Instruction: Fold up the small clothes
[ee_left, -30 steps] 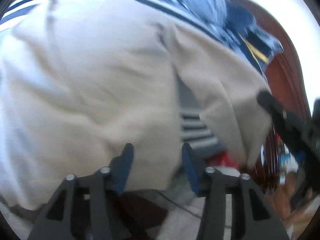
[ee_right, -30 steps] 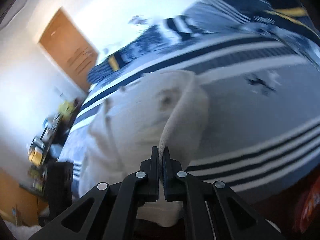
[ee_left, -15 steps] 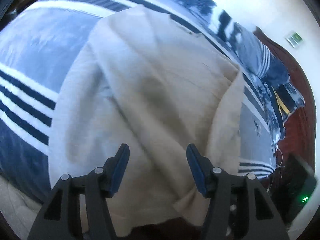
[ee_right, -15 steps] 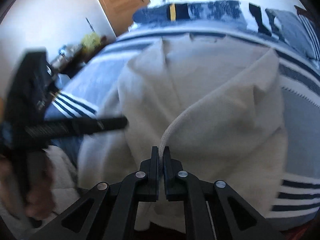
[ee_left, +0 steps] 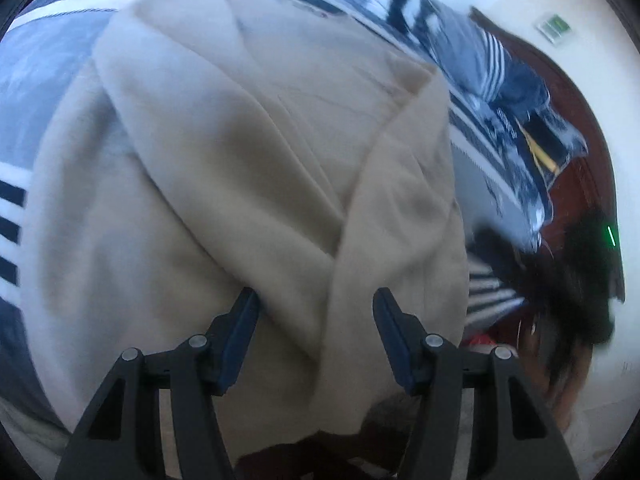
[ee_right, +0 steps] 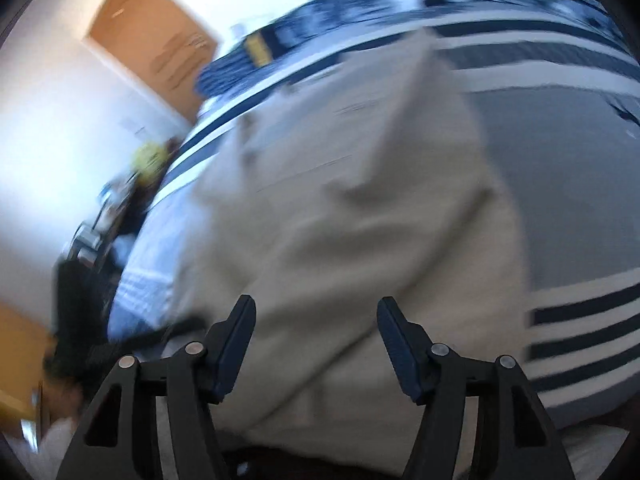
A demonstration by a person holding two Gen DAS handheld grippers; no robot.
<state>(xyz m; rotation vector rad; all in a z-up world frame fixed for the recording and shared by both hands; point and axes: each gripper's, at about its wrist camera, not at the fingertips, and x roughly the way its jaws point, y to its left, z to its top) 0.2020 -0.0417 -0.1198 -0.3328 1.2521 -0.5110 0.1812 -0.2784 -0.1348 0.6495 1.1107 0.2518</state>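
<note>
On the grey bedspread with navy and white stripes lies a cream knitted garment, side panels folded inward, its long axis running from the near edge toward the navy patterned pillows. No legible writing or label. Left gripper: jaws spread, empty, over the garment's near end. Right gripper: jaws spread, empty. Right view alone shows an orange-brown wooden door; left view alone, a dark red-brown wooden headboard.

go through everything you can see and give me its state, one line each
Beige fabric garment: lying on the bed, side flaps folded inward.
Blue and white striped bedspread: spread out under the garment.
Left gripper: open, empty.
Right gripper: open, empty.
Orange wooden door: shut.
</note>
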